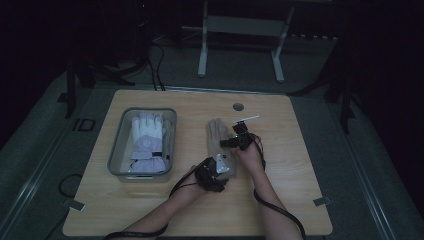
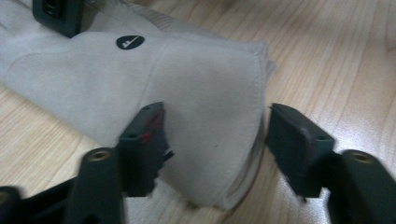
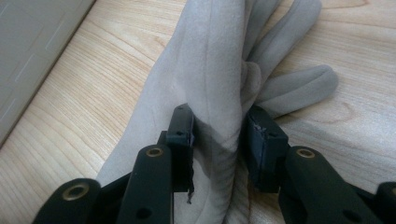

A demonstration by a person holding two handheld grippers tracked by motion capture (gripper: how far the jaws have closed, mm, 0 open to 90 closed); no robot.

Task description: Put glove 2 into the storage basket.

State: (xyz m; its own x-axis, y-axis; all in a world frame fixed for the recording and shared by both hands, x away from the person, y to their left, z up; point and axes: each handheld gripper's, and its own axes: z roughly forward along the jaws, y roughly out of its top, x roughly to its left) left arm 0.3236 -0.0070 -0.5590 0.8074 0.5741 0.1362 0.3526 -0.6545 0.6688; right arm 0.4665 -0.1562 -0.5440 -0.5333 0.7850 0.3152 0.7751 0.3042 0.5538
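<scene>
A grey suede glove lies flat in the middle of the wooden table, fingers pointing away from me. My left gripper is at its cuff. In the left gripper view the jaws straddle the cuff; the left pad rests over the fabric and the right pad stands just off the cuff's edge, so this left gripper is open. My right gripper is at the palm, near the fingers. In the right gripper view this gripper is shut on a raised, bunched fold of the glove.
A clear plastic bin stands at the table's left with a white glove inside; its wall is close to the grey glove's left. A round cable hole sits near the far edge. Cables trail back from both grippers.
</scene>
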